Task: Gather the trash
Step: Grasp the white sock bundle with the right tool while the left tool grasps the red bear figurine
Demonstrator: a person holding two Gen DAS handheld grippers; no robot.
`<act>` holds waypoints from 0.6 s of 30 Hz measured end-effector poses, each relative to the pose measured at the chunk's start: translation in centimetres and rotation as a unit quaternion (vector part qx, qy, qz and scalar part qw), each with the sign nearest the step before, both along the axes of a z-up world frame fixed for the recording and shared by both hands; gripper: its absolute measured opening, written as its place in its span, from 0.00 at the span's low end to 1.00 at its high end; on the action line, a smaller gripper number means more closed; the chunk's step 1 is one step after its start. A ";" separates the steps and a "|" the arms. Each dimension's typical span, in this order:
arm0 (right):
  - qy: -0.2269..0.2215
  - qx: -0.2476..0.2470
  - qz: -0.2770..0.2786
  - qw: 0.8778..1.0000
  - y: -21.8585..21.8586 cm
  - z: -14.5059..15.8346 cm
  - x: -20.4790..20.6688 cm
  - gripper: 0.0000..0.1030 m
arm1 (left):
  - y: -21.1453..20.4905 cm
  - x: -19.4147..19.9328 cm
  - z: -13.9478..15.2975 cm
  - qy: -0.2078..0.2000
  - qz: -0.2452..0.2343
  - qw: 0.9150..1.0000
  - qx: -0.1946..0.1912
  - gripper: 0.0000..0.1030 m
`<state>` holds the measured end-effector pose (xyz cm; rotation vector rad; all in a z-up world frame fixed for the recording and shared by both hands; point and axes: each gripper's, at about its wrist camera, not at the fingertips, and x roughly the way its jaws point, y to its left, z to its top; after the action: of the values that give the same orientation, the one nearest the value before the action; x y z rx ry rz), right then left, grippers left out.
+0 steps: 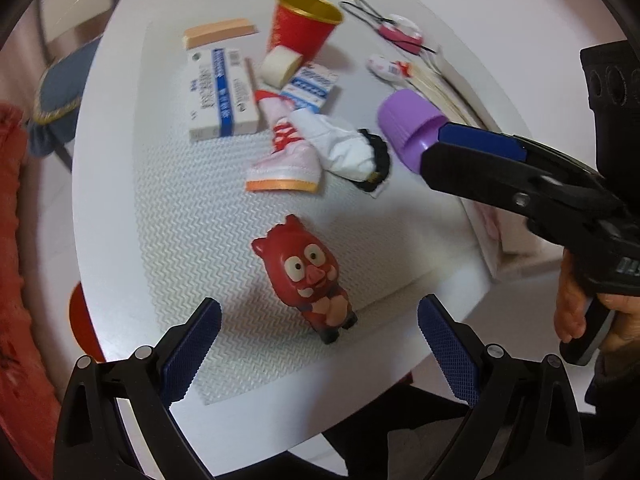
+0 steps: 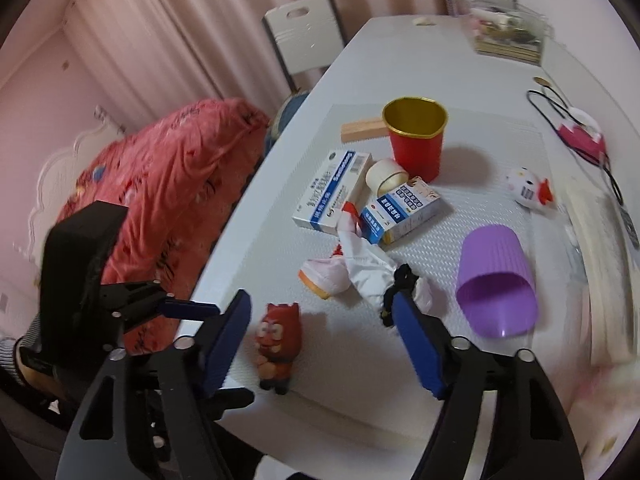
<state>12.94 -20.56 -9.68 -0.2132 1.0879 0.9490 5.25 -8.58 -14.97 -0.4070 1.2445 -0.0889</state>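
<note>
A red cartoon figurine (image 1: pixel 310 280) stands on the white zigzag mat (image 1: pixel 192 240) near the table's front edge. My left gripper (image 1: pixel 320 348) hovers just in front of it, open and holding nothing. In the right wrist view the figurine (image 2: pixel 276 344) sits close to the left finger of my right gripper (image 2: pixel 322 336), whose jaws stand apart with nothing pressed between them. Behind lie a small pink shoe (image 2: pixel 324 278), a crumpled white cloth with black trim (image 2: pixel 372 276), two medicine boxes (image 2: pixel 330 192) (image 2: pixel 404 208), a tape roll (image 2: pixel 386 176) and a wooden block (image 2: pixel 362 128).
A purple cup (image 2: pixel 496 280) lies on its side at the right; a red cup with gold lining (image 2: pixel 416 136) stands upright at the back. A white cat toy (image 2: pixel 526 190), a pink pouch with cords (image 2: pixel 580 136) and stacked papers (image 2: pixel 608 248) line the right side. A red blanket (image 2: pixel 168 192) lies left of the table.
</note>
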 end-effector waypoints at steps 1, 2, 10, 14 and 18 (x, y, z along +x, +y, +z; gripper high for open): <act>0.000 -0.006 0.006 1.000 0.2 -0.5 0.3 0.68 | 0.0 0.0 -0.2 -0.001 0.008 1.000 -0.002 0.84; 0.001 -0.010 0.011 1.000 0.4 -0.8 0.6 0.68 | -0.1 0.1 -0.5 0.001 0.016 1.000 -0.004 0.79; -0.023 -0.055 0.051 0.997 2.3 -3.4 2.3 0.67 | -0.8 0.2 -2.6 0.011 0.063 0.998 -0.008 0.79; -0.031 -0.075 0.070 0.994 2.8 -4.7 2.6 0.62 | -0.8 0.3 -3.1 0.010 0.079 0.997 -0.006 0.79; -0.046 -0.091 0.077 0.992 2.8 -5.7 3.2 0.61 | -1.0 0.4 -3.2 0.004 0.091 0.996 0.002 0.80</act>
<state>16.12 -17.79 -15.39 -0.4924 1.0840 0.9670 5.62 -9.55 -18.17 -0.5148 1.2103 0.0703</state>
